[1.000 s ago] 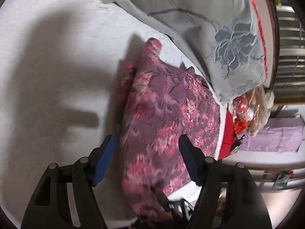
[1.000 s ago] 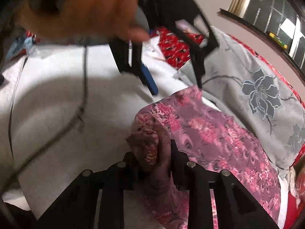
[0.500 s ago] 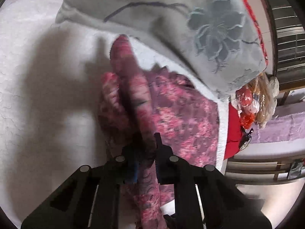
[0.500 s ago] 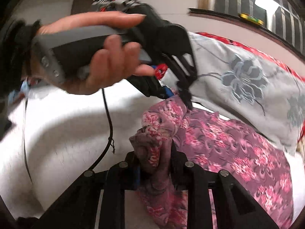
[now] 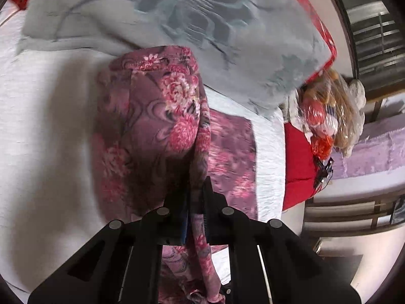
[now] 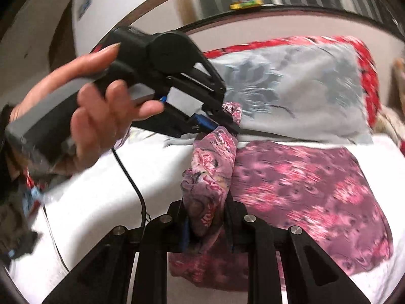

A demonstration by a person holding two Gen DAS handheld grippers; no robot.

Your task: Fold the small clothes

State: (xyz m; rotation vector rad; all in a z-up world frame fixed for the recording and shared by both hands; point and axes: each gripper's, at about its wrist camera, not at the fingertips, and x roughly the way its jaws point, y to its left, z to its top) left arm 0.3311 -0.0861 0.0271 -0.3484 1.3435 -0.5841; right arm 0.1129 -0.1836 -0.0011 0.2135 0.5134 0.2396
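Your left gripper is clamped on a bunched edge of the floral garment; its jaws are pressed nearly together with only the thin fold of cloth between them. The fabric rises from the pinch in a raised loop and drapes down to the left. In the right wrist view the same gripper shows from the side, with your left hand wrapped round its grey handle and a black cable hanging under it.

Your right gripper is pinching a thicker wad of the same garment. The cloth fills the gap between its pads, so the jaws sit a little apart.

The garment is lifted along the edge between the two pinch points. The rest lies flat on the white bed sheet, spread out to the right in the right wrist view.

A grey pillow with a flower print lies just behind the garment, on a red patterned cover. Both views are motion-blurred, so finer detail is unclear.
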